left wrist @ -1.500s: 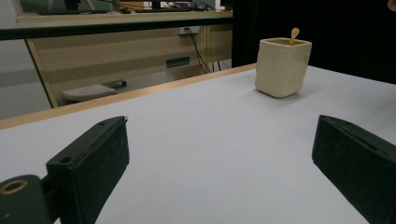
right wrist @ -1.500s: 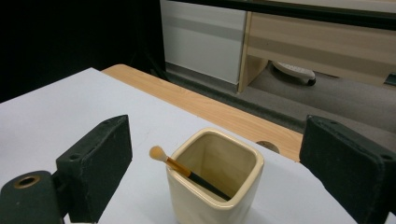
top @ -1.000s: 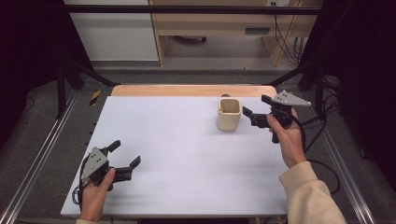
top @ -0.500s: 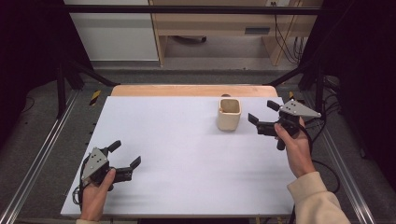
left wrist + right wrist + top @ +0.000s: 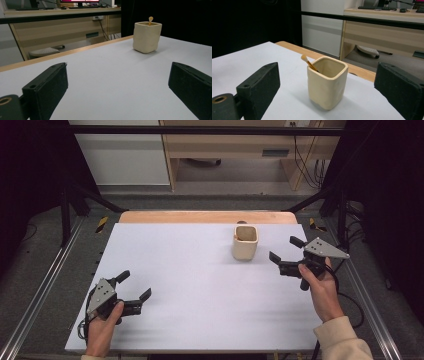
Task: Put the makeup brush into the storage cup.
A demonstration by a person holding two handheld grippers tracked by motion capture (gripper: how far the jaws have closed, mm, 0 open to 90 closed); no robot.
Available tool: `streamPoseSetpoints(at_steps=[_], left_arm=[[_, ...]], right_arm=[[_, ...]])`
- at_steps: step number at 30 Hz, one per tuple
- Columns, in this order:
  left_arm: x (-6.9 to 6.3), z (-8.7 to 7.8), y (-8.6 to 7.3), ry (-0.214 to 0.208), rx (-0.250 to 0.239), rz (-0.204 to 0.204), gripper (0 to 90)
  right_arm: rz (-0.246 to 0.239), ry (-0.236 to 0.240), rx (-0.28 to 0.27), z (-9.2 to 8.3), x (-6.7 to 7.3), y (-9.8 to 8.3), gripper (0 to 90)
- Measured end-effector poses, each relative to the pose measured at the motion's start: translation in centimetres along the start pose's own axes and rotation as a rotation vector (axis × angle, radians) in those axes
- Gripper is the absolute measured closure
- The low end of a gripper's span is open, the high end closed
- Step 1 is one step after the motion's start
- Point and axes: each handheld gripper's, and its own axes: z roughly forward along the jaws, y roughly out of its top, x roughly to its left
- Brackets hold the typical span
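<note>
The cream square cup [image 5: 245, 241] stands upright on the bench [image 5: 200, 285] toward 1 o'clock, a thin wooden stick [image 5: 308, 62] leaning inside it. The right hand-held gripper [image 5: 286, 254] sits just beside it at 3 o'clock, jaws wide apart and empty. The left hand-held gripper [image 5: 134, 286], equally open and empty, rests near 8 o'clock.

Risk: one jaw could nudge the cup's wall on approach, tipping it and spilling the stick.
</note>
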Motion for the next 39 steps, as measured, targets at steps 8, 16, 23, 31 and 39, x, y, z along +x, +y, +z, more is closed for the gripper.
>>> streamPoseSetpoints(at_steps=[8,16,23,31,39], left_arm=[[-0.1,-0.1,0.1,-0.009,-0.007,0.006,1.3],[-0.1,-0.1,0.1,-0.01,-0.008,0.008,1.2],[-0.1,-0.1,0.1,-0.015,-0.01,0.008,1.2],[-0.2,-0.1,0.1,-0.023,-0.009,0.013,1.2],[-0.3,-0.1,0.1,-0.028,-0.011,0.014,1.2]], right_arm=[[-0.02,0.02,-0.002,-0.7,0.7,-0.5,6.4],[-0.054,0.021,0.011,-1.3,1.2,-1.7,6.5],[-0.05,0.033,0.019,-1.7,1.5,-2.8,6.4],[-0.056,0.064,0.018,-2.0,2.2,-3.7,6.4],[-0.06,0.09,0.02,-2.0,2.8,-4.7,6.9]])
